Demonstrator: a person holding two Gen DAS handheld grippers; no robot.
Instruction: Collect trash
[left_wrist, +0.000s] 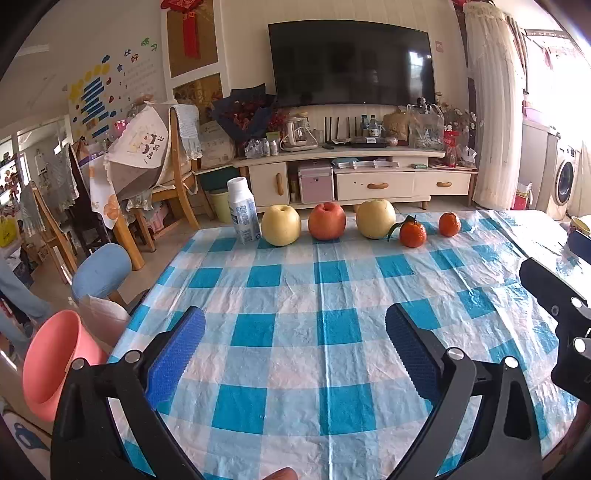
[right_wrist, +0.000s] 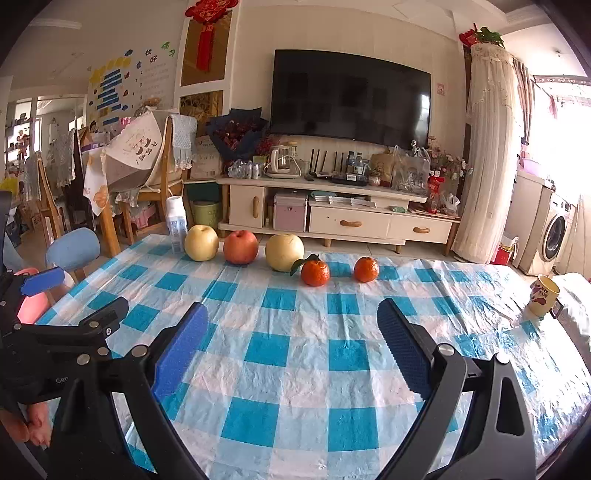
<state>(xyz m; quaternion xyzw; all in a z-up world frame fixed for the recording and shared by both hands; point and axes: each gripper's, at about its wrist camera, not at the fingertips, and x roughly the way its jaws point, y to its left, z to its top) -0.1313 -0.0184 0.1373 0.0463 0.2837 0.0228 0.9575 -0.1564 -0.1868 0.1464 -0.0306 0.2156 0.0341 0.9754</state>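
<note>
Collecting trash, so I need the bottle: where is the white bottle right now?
The white bottle stands upright at the far edge of the checked tablecloth, at the left end of the fruit row, right beside the yellow apple in both views.

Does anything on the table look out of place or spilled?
Nothing is spilled. The white bottle stands upright at the left end of a neat row of fruit on the checked tablecloth, the one thing there that is not fruit.
</note>
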